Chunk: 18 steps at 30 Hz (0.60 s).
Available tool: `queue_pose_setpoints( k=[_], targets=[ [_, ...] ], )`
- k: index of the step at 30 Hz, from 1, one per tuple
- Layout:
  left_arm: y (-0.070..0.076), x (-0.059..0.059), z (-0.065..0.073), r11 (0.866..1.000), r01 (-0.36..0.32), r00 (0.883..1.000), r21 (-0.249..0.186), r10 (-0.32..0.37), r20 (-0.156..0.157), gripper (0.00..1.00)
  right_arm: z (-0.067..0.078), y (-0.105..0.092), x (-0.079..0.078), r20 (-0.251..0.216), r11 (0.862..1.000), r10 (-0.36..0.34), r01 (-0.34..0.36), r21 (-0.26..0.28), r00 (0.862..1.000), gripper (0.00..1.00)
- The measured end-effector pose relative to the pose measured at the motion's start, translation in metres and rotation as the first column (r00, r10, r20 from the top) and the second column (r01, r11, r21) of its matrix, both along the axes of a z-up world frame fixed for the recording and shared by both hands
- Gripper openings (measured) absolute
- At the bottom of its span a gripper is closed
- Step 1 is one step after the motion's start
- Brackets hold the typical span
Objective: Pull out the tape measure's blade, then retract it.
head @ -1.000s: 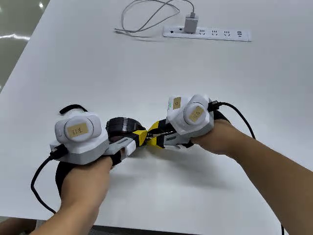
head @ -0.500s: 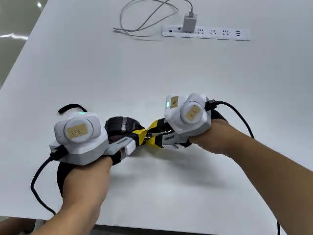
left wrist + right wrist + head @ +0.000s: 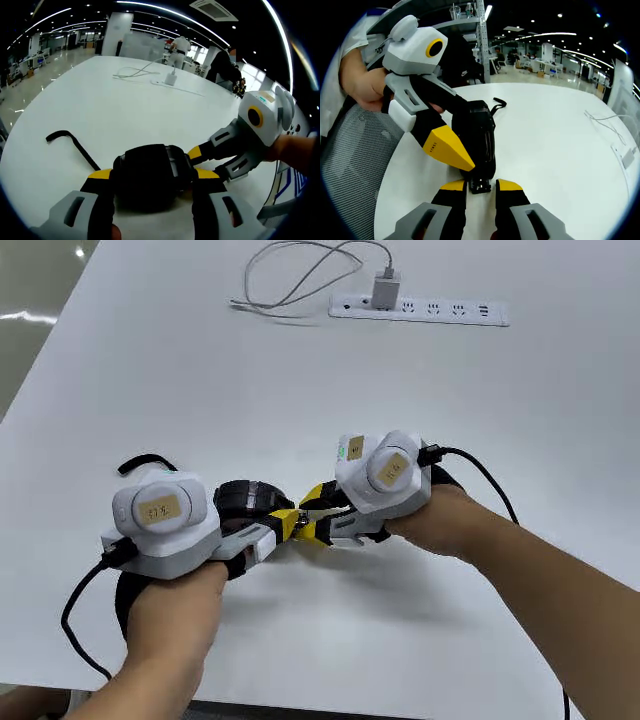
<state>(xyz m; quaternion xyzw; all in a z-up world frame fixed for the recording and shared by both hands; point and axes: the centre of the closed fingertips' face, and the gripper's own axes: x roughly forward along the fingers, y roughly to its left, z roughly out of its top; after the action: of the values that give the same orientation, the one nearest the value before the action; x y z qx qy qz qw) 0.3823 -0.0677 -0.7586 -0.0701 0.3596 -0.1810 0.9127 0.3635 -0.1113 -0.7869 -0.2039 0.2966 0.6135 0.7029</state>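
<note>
Left gripper (image 3: 154,176) clamps tape measure (image 3: 147,165); right gripper (image 3: 481,185) pinches its half-hidden blade tip (image 3: 481,189).

Yellow sticker (image 3: 158,508) atop left gripper (image 3: 280,512): handwritten marks, illegible. Two yellow stickers (image 3: 391,469) atop right gripper (image 3: 309,514): likewise unreadable. Right gripper view: tiny dark print on left gripper's yellow fingertip (image 3: 445,147), too small to read. No legible txt.
</note>
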Motion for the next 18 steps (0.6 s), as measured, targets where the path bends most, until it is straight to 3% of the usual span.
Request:
queue_pose_setpoints(
  k=[10, 18],
  targets=[
    [0.001, 0.0, 0.0, 1.0, 0.008, 1.0, 0.007, -0.008, 0.005, 0.59, 0.002, -0.001, 0.0, -0.003, 1.0, -0.01, 0.01, 0.004, 1.0, 0.21],
    [0.002, -0.003, 0.006, 1.0, 0.029, 0.999, -0.01, -0.029, 0.033, 0.63, 0.011, -0.012, -0.003, 0.025, 0.999, -0.047, 0.046, 0.026, 0.999, 0.24]
  ],
)
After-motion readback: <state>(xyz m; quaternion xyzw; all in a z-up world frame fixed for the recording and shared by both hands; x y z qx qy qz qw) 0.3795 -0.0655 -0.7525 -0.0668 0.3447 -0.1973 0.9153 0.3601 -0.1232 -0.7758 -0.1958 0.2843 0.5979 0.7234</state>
